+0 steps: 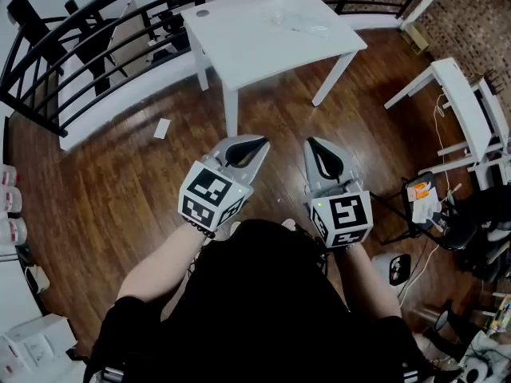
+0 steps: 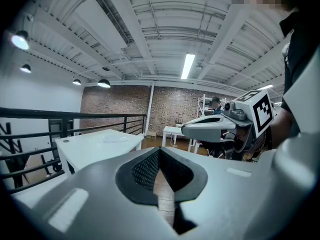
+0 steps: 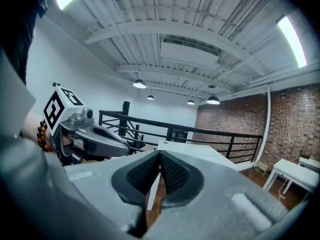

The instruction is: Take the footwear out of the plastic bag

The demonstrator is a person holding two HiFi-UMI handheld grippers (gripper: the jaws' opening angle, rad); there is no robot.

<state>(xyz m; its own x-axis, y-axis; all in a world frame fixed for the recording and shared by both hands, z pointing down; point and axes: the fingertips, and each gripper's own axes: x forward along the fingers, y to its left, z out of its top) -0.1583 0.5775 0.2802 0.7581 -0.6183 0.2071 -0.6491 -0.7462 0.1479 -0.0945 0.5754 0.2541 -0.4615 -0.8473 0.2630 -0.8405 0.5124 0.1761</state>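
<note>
While the task has evidently not been started, the left tool (image 1: 255, 144) and the right tool (image 1: 314, 145) are held side by side in front of the person's body. Each is pointed slightly downward over the dark wooden floor (image 1: 120, 190), probably as a ready pose before an approach. Both pairs of jaws are pressed together, with nothing caught between them. Well ahead of both tools a white rectangular worktop (image 1: 255, 50) is seen, and a crumpled clear plastic bag (image 1: 297, 24) lies on its far part, well apart from either tool. The footwear cannot be made out inside it from here. By this judgement, the worktop must be approached and the jaws parted before the bag can be gripped.
</note>
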